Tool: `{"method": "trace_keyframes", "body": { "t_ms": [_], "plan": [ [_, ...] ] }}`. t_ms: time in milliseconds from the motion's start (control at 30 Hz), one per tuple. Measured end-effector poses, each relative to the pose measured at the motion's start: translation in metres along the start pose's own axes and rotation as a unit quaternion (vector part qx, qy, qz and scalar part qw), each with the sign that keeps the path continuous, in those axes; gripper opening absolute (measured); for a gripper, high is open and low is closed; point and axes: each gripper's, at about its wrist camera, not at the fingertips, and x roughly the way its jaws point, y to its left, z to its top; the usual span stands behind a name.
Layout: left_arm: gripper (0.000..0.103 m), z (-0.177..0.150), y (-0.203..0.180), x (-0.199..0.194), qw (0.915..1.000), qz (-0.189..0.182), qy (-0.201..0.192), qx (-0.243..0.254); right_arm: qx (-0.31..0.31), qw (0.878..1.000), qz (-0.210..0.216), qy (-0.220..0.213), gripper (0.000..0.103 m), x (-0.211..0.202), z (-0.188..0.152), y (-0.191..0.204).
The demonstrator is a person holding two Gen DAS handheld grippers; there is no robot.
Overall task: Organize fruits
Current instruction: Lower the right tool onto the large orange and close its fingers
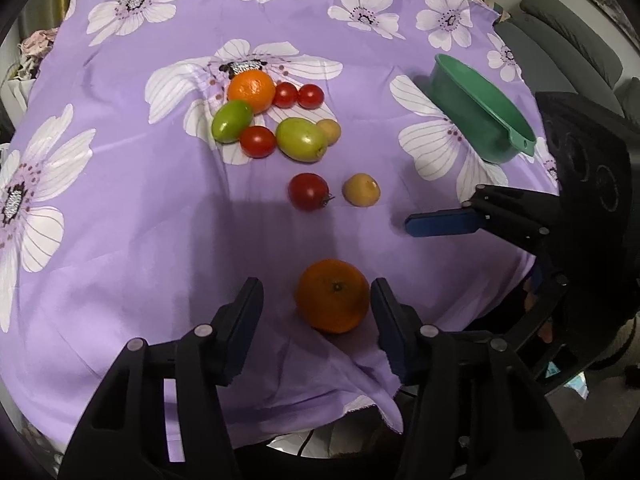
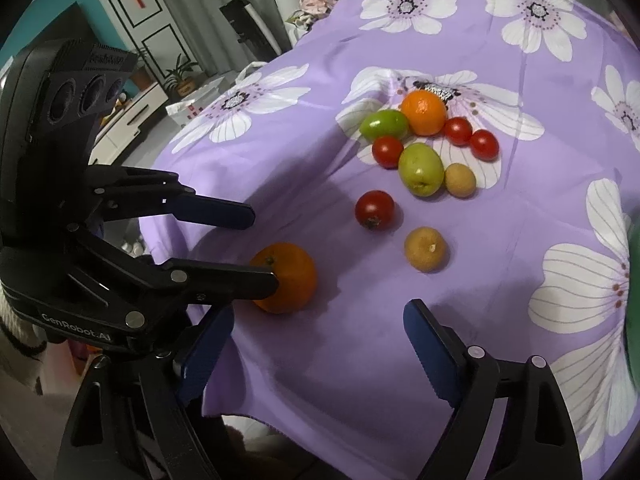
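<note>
orange mandarin sits between wide-open left gripper jaws, unheld; centre fruit, close gently. right gripper open, empty.

Bright fruit on a flowered purple cloth

The cloth is lilac with big white flowers, dark-centred. Two oranges are orange, the tomatoes red, two oval fruits green, two small ones yellow-brown. The bowl is green.
</note>
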Motion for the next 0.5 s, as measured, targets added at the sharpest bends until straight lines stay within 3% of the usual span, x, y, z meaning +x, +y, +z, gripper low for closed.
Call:
{"method": "trace_keyframes", "body": {
  "t_ms": [500],
  "plan": [
    [0.049,0.006,0.008,0.011,0.9971,-0.06,0.037,-0.026,0.013,0.998,0.066,0.011,0.073,0.014,0.004,-0.002]
  ]
}}
